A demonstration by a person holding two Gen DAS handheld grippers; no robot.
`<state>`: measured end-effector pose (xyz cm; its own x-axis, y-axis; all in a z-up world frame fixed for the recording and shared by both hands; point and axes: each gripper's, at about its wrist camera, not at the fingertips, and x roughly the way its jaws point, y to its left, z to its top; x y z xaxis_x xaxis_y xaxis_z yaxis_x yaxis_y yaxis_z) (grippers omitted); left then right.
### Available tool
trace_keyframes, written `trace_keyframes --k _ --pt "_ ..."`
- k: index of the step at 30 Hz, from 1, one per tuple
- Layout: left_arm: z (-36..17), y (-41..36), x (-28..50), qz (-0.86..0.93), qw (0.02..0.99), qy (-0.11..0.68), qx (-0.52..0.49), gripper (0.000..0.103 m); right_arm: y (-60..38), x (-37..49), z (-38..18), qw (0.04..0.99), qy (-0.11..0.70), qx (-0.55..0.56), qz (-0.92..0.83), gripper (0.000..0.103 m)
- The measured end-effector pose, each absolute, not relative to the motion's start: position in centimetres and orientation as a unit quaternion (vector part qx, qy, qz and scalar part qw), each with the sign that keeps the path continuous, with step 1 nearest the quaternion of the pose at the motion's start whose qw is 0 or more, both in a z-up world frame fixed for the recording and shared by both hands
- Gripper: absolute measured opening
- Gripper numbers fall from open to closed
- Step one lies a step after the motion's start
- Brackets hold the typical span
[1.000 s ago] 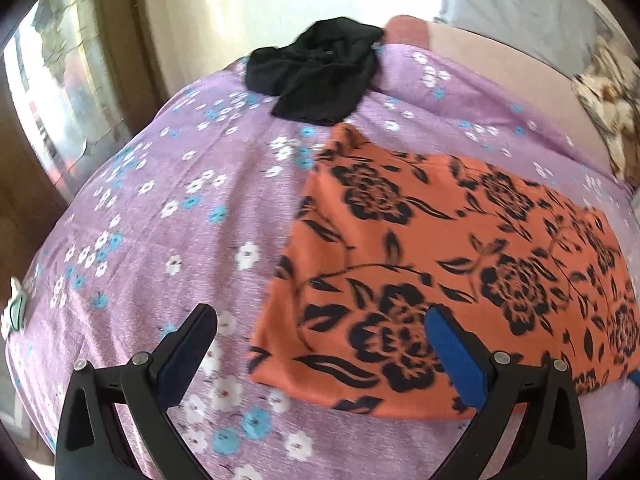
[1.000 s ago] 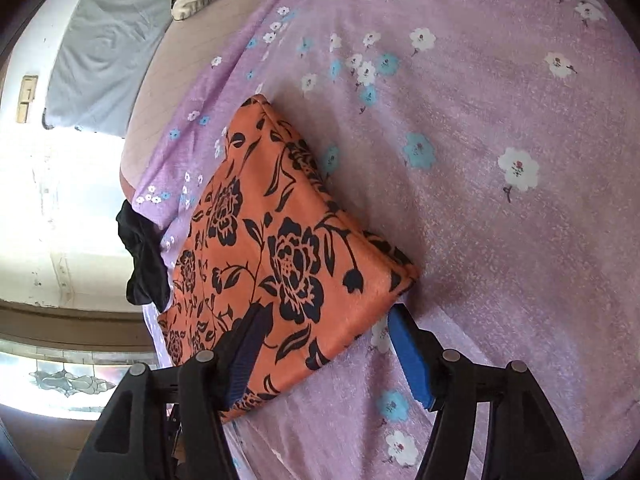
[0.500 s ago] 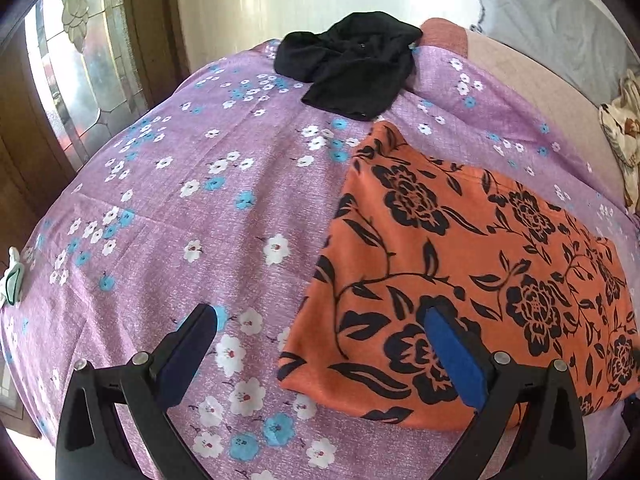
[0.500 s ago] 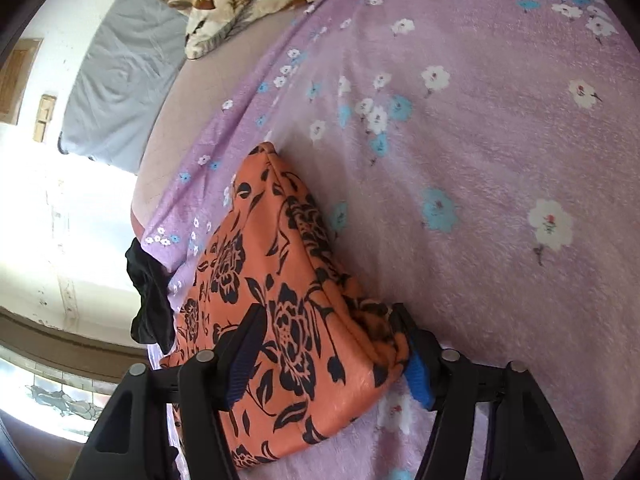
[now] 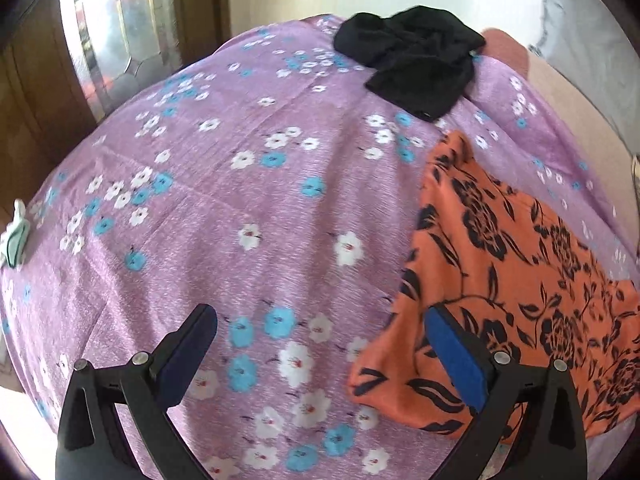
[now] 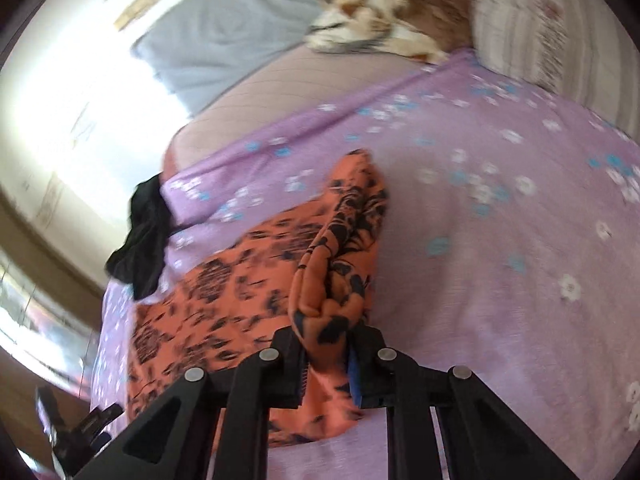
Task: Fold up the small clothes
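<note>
The right gripper (image 6: 327, 360) is pinching a bunched corner of the orange floral cloth (image 6: 248, 280): its two blue-padded fingers are pressed close together with a thick fold of the fabric squeezed between them, and the gathered part rises from the jaws in a ridge toward the middle of the bed. From that ridge the rest of the cloth spreads flat to the left over the purple flowered bedsheet (image 6: 500, 260).

The left gripper (image 5: 320, 354) is spread wide and holds nothing. Its left finger hangs over bare sheet, while its right finger overlaps the near left corner of the orange floral cloth (image 5: 520, 264); whether it touches the fabric cannot be told. In this view the cloth lies to the right of the gripper and runs away toward the right edge of the bed, on the purple flowered bedsheet (image 5: 240, 200).

Farther out, a crumpled black garment (image 5: 416, 68) lies at the far edge of the bed, apart from the orange cloth; the right wrist view shows the same black garment (image 6: 140, 236) hanging over that edge. Beyond the sheet there, a grey pillow (image 6: 224, 40), a brown and cream patterned blanket (image 6: 376, 12) and a striped pillow (image 6: 540, 28) lie on the bare mattress (image 6: 280, 88).
</note>
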<state>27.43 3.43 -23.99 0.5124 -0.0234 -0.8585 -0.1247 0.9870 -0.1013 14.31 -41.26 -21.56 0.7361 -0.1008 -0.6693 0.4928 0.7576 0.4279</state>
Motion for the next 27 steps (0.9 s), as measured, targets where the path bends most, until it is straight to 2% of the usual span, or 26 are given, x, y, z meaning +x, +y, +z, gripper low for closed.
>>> trace_keyframes --k 4,6,12,14,21,27 --pt "-23.2 6.0 28.2 0.049 0.866 0.489 -0.091 0.103 -36.5 17.0 -19.7 0.890 0.339 0.279 -0.122 0.013" --pt "-23.0 7.5 28.5 0.061 0.866 0.486 -0.105 0.103 -33.7 18.7 -18.8 0.893 0.348 0.273 -0.086 0.002" --pt "-22.6 11.2 29.0 0.061 0.856 0.490 -0.152 0.103 -23.5 24.2 -16.0 0.906 0.375 0.195 -0.033 0.002" --pt "-22.1 11.6 28.7 0.059 0.862 0.481 -0.149 0.103 -22.4 25.0 -15.2 0.904 0.372 0.210 -0.023 0.002" --pt "-21.1 8.0 28.6 -0.012 0.876 0.473 -0.091 0.103 -29.1 21.2 -15.8 0.883 0.386 0.263 -0.031 0.004" --pt "-22.1 4.2 27.8 -0.041 0.872 0.487 -0.035 0.103 -40.8 12.7 -22.1 0.824 0.376 0.405 -0.122 0.007"
